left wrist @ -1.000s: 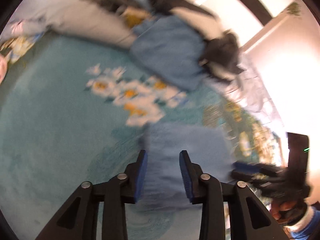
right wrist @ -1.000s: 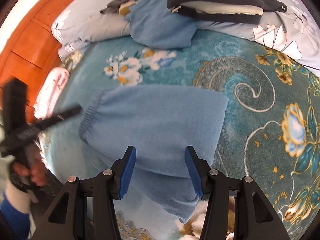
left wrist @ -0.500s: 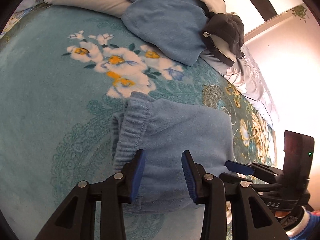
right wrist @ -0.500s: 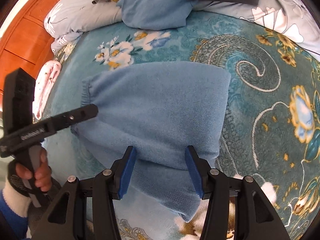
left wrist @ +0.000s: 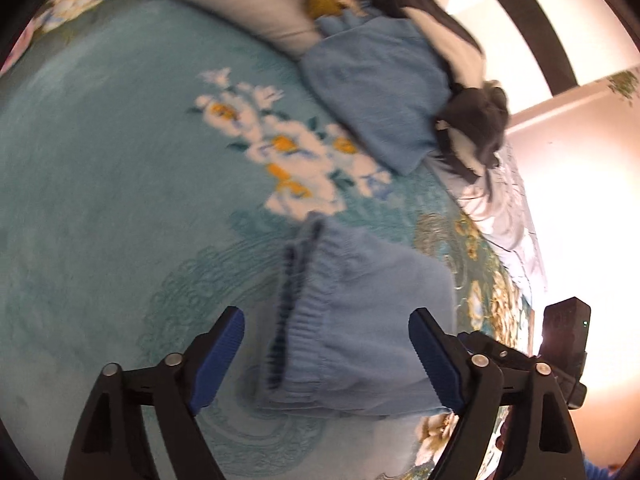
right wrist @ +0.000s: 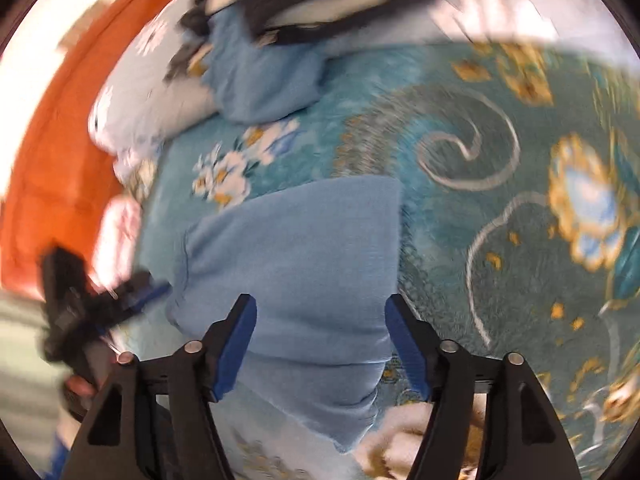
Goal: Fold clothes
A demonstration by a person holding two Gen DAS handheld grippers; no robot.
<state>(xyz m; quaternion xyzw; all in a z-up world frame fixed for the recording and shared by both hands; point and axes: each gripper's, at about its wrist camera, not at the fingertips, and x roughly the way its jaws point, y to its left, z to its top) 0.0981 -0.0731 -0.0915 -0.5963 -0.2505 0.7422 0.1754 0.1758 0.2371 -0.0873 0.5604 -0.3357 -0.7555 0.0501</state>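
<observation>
A light blue knitted garment (left wrist: 360, 320) lies folded flat on the teal flowered blanket (left wrist: 100, 200); its ribbed waistband faces left in the left wrist view. It also shows in the right wrist view (right wrist: 296, 264). My left gripper (left wrist: 326, 354) is open and empty, its jaws wide apart over the waistband end. My right gripper (right wrist: 320, 344) is open and empty over the garment's near edge. Each gripper shows in the other's view, the right one (left wrist: 560, 356) at the right and the left one (right wrist: 80, 312) at the left.
A heap of clothes at the back holds a blue garment (left wrist: 380, 92) and a dark jacket (left wrist: 472, 120), resting on grey pillows (left wrist: 240, 4). An orange wooden headboard (right wrist: 52, 160) stands at the left. A pink item (right wrist: 120, 232) lies by the blanket's edge.
Both grippers have opened wider. The left gripper has drawn back slightly from the waistband. Both views are now blurred from motion.
</observation>
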